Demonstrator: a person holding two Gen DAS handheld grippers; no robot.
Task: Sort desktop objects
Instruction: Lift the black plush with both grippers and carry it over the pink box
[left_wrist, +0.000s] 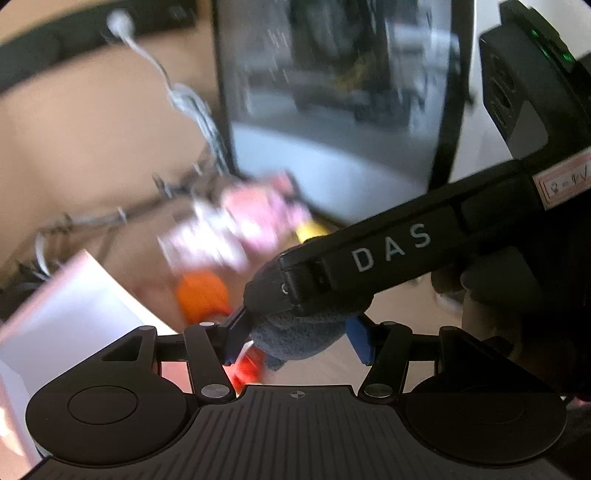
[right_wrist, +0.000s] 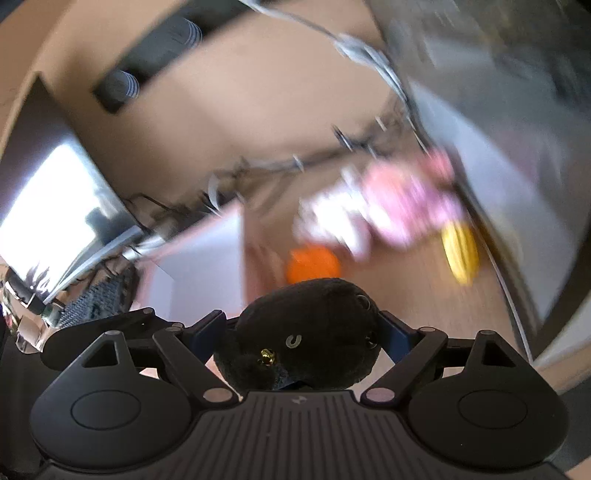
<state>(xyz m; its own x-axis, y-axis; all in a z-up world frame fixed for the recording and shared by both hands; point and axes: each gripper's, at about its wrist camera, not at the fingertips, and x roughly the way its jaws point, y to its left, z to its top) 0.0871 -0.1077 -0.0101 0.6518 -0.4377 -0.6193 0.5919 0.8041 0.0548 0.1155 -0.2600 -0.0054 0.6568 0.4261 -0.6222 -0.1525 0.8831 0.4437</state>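
Both claws loaded: right claw (right_wrist: 306, 343) clamps a black plush toy (right_wrist: 310, 332), left claw (left_wrist: 295, 339) grips something grey, perhaps plush (left_wrist: 295, 336). Orange ball (right_wrist: 313, 265) and yellow item (right_wrist: 460, 251) remain unsorted on the surface (right_wrist: 258, 122).

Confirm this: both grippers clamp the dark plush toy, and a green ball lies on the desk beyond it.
Wrong on the colour. The ball beyond the dark plush toy is orange, as the right wrist view shows. The rest stands: the right gripper and left gripper both clamp the toy.
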